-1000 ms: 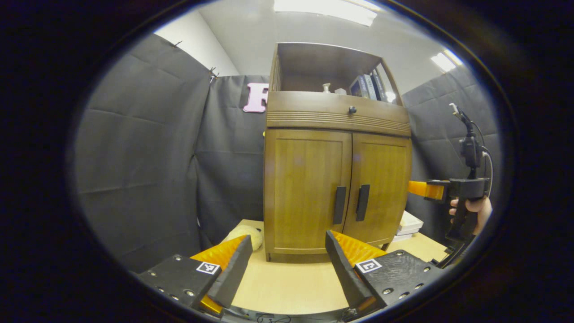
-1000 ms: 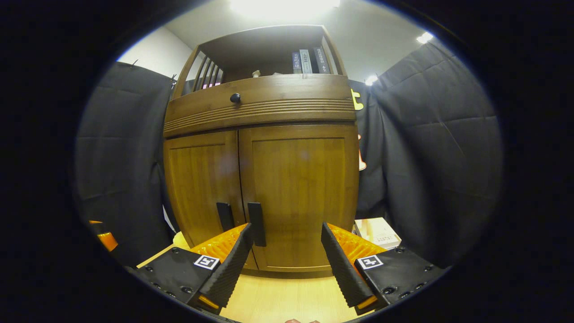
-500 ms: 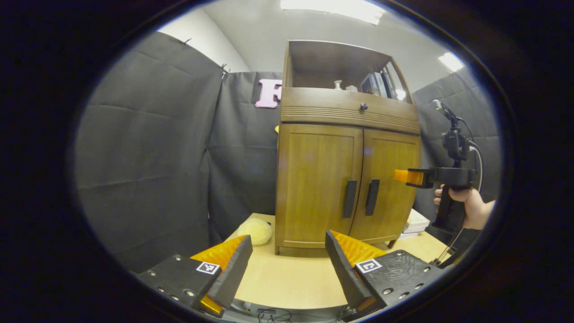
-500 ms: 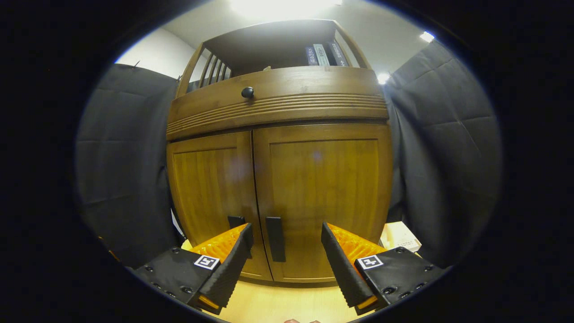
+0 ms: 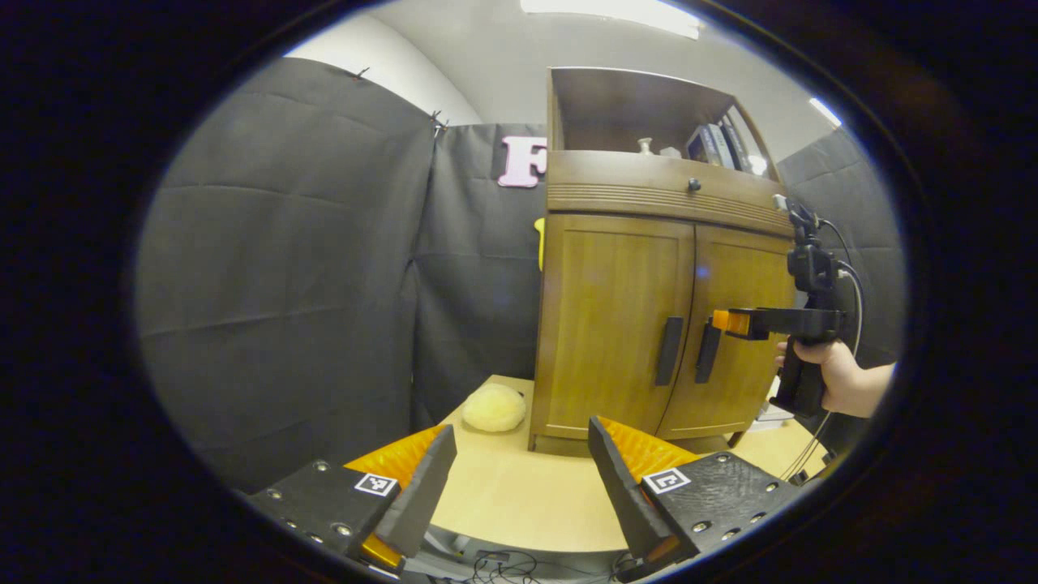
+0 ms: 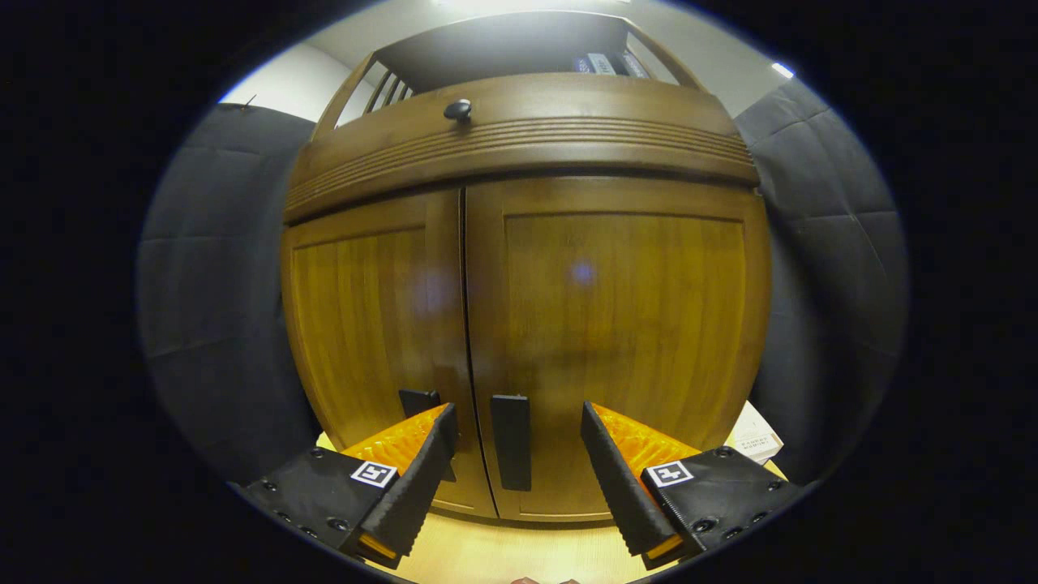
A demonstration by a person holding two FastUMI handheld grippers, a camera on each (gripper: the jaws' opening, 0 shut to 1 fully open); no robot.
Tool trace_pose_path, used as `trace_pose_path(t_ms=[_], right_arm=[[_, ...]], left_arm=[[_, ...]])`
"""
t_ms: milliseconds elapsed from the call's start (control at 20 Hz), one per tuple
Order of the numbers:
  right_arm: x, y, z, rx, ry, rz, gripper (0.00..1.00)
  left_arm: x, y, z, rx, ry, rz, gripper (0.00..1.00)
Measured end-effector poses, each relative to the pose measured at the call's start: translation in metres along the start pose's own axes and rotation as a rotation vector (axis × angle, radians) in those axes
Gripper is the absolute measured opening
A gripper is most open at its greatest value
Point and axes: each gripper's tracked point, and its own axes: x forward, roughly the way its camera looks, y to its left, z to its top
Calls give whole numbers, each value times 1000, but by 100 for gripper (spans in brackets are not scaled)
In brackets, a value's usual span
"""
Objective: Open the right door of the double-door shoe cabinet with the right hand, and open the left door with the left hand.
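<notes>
The wooden shoe cabinet [image 5: 616, 324] stands on a light table, both doors closed. In the right gripper view the right door [image 6: 616, 324] looms close, and its dark handle [image 6: 511, 442] stands between the open fingers of my right gripper [image 6: 515, 430], untouched. The left door's handle [image 6: 418, 401] peeks out beside the left finger. In the left gripper view a hand holds the right gripper [image 5: 718, 320] just in front of the right door's handle [image 5: 707, 353]. My left gripper [image 5: 519, 442] hangs open over the table, well short of the left door's handle [image 5: 668, 350].
A yellow plush ball [image 5: 495, 407] lies on the table [image 5: 519, 503] left of the cabinet. Above the doors is a drawer with a dark knob [image 6: 458, 108] and a shelf with books [image 5: 714, 144]. A white box [image 6: 756, 438] sits to the cabinet's right. Cables hang at the table's front edge.
My right gripper has moved closer to the cabinet, bringing the right door's handle between its fingers. My left gripper has drifted left and back, so the cabinet sits farther right in its view.
</notes>
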Motion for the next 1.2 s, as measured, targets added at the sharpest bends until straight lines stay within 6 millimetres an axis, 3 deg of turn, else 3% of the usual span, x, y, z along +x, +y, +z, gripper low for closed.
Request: trace_pose_path(t_ms=[350, 650, 750, 950, 1000, 1150, 1200], right_arm=[[47, 0, -29, -49, 63, -18, 96], [65, 2, -39, -59, 73, -25, 97], [65, 0, -40, -86, 71, -33, 89], [67, 8, -45, -19, 104, -8, 48], [63, 9, -44, -5, 101, -9, 33], [66, 8, -46, -7, 105, -9, 34], [65, 9, -45, -6, 105, 1, 27]], left_arm=[[3, 11, -9, -25, 28, 103, 95], [5, 4, -3, -15, 35, 125, 95], [6, 2, 0, -13, 36, 120, 95], [9, -7, 0, 2, 34, 98, 95], [12, -13, -3, 4, 35, 94, 95], [12, -18, -5, 3, 34, 84, 95], [8, -19, -5, 5, 34, 85, 95]])
